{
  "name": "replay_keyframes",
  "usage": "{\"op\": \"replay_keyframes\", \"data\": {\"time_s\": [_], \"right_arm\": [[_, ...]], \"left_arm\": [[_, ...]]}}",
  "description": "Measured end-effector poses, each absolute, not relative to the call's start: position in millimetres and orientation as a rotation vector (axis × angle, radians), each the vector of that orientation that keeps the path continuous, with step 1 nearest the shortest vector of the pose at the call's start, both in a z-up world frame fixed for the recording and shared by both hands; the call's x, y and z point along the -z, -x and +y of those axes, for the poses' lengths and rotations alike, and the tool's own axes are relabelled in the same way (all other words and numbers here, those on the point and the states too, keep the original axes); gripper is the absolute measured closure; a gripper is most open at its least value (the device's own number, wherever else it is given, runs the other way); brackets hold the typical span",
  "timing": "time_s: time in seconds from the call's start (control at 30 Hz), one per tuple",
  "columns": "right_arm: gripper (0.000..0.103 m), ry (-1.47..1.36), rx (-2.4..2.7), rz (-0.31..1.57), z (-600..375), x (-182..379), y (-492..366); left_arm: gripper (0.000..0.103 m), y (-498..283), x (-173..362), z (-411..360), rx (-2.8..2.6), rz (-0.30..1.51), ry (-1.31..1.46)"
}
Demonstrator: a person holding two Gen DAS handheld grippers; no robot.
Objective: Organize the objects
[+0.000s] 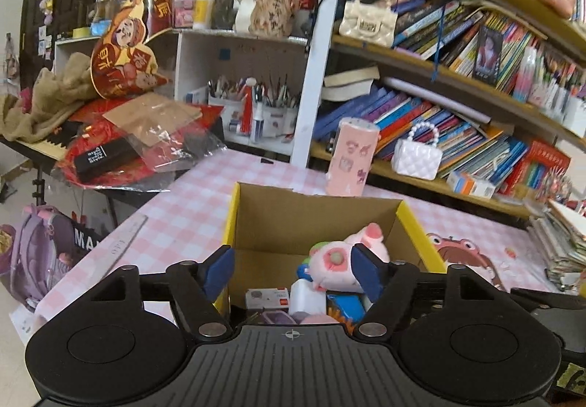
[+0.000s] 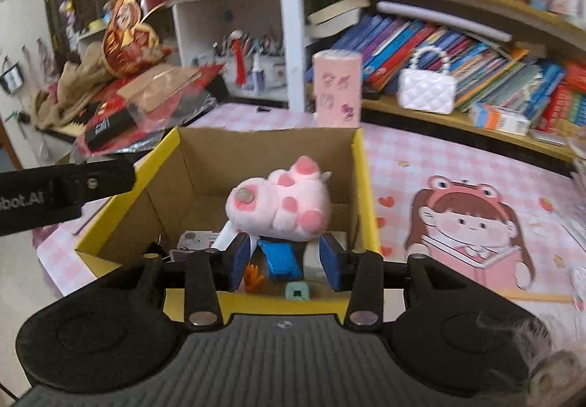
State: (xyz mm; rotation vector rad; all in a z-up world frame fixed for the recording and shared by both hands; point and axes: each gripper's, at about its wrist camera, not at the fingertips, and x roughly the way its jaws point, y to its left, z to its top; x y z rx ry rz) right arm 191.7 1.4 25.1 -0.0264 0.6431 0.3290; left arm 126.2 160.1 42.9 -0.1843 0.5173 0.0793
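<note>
Now, box: cardboard box (image 2: 263,154) on the checked tablecloth (image 2: 421,158)
Toy: pink plush (image 2: 282,203) atop clutter inside
Left gripper (image 1: 293,269): wide apart — empty
Right gripper (image 2: 285,262): narrowly parted — gripping nothing

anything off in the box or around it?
The pink plush toy lies tumbled on top of the clutter inside the cardboard box, feet up, not settled. Nothing looks spilled or damaged.
</note>
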Motion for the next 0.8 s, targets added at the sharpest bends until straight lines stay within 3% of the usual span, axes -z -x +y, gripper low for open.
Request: {"op": "replay_keyframes", "data": {"time_s": [0.13, 0.8], "right_arm": [[0.059, 0.014, -0.274, 0.617, -9, -31, -161], [0.053, -0.008, -0.127, 0.677, -48, -7, -41]], "left_arm": [[0.023, -103, -45, 157, -0.063, 0.511, 0.182], [0.02, -13, -3, 123, -0.013, 0.658, 0.149]]}}
